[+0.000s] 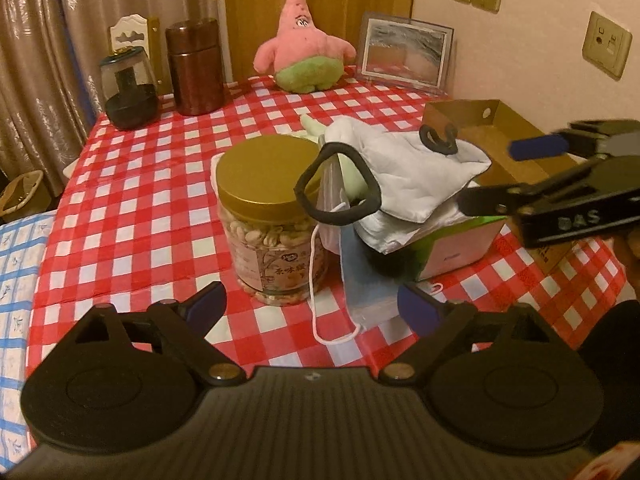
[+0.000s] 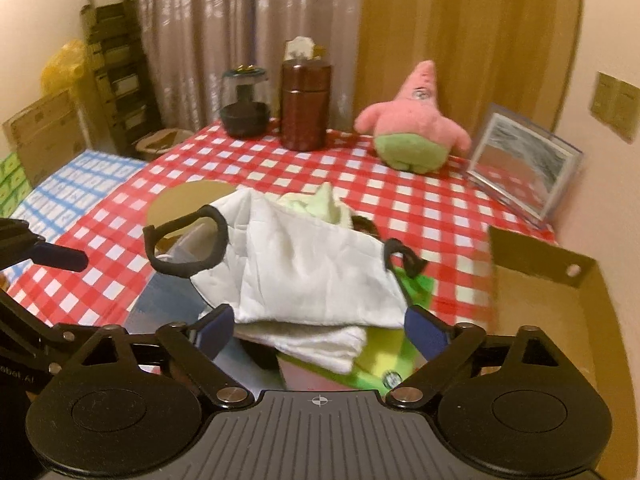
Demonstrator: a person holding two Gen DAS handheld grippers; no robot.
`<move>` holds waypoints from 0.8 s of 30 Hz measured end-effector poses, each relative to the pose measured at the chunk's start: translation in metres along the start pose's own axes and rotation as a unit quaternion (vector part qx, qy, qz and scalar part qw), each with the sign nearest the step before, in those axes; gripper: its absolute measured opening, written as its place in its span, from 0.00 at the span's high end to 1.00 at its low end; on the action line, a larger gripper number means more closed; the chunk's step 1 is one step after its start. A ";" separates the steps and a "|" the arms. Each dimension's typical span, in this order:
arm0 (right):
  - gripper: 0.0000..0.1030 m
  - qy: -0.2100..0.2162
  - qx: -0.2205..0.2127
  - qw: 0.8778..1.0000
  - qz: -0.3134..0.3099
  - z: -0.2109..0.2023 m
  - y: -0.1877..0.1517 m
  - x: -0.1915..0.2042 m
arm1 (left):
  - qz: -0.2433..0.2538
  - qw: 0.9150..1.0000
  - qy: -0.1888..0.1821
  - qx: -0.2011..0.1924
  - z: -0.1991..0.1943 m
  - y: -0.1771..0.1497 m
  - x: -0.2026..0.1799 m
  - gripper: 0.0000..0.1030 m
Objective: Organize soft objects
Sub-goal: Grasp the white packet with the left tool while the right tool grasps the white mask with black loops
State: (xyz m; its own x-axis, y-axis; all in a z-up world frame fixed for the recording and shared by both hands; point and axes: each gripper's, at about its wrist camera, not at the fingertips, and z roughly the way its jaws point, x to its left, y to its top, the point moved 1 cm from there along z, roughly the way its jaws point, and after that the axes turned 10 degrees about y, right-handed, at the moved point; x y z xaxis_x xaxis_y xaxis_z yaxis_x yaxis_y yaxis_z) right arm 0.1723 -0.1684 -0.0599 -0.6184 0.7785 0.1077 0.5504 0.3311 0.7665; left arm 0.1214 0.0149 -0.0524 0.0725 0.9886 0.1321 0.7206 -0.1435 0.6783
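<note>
**Both tongs spread wide at a heap of masks**

Much of the heap is hidden. A white quilted mask point(image 1: 404, 168) with black ear loops point(image 1: 338, 188) lies on top and covers a pale green soft thing point(image 2: 320, 202), of which only a tip shows. Under it a green box point(image 2: 384, 356) is half buried, and a blue mask point(image 1: 360, 276) hangs down the near side, its white cord on the desk point(image 1: 160, 184). The right wrist view is blurred at its right edge.

The left tongs point(image 1: 316, 306) point down at the desk in front of a gold-lidded jar point(image 1: 268, 216), jaws apart, nothing between them. The right tongs point(image 2: 320, 330) stand apart on either side of the white mask's near edge, pads not pressing.

An open cardboard box point(image 2: 560, 280) sits right of the heap. A pink plush star point(image 1: 304, 44) stands at the far edge, with bare cloth between it and the heap.
</note>
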 end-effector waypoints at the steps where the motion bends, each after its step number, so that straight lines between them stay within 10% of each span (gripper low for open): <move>1: 0.14 0.004 0.002 1.000 -0.005 0.004 0.001 0.000 | 0.002 1.000 -0.002 0.001 0.003 0.000 0.000 0.11; 8: 0.29 0.026 0.013 0.999 -0.026 0.034 0.007 -0.002 | -0.001 1.000 -0.022 0.005 0.015 0.000 0.001 0.14; 18: 0.91 0.021 -0.001 0.999 -0.028 0.036 0.009 -0.003 | -0.005 0.999 -0.036 0.000 0.020 0.004 -0.002 0.16; 24: 0.93 0.010 -0.040 0.999 -0.013 0.015 0.015 -0.009 | -0.008 0.999 -0.043 0.003 0.021 0.004 -0.007 0.18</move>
State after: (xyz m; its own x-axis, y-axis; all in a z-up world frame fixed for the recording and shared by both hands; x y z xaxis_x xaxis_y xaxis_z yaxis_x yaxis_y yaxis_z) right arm 0.1944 -0.1624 -0.0592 -0.6438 0.7589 0.0984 0.4877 0.3079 0.8169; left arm 0.1381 0.0085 -0.0654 0.1198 0.9910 0.0594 0.7261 -0.1283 0.6756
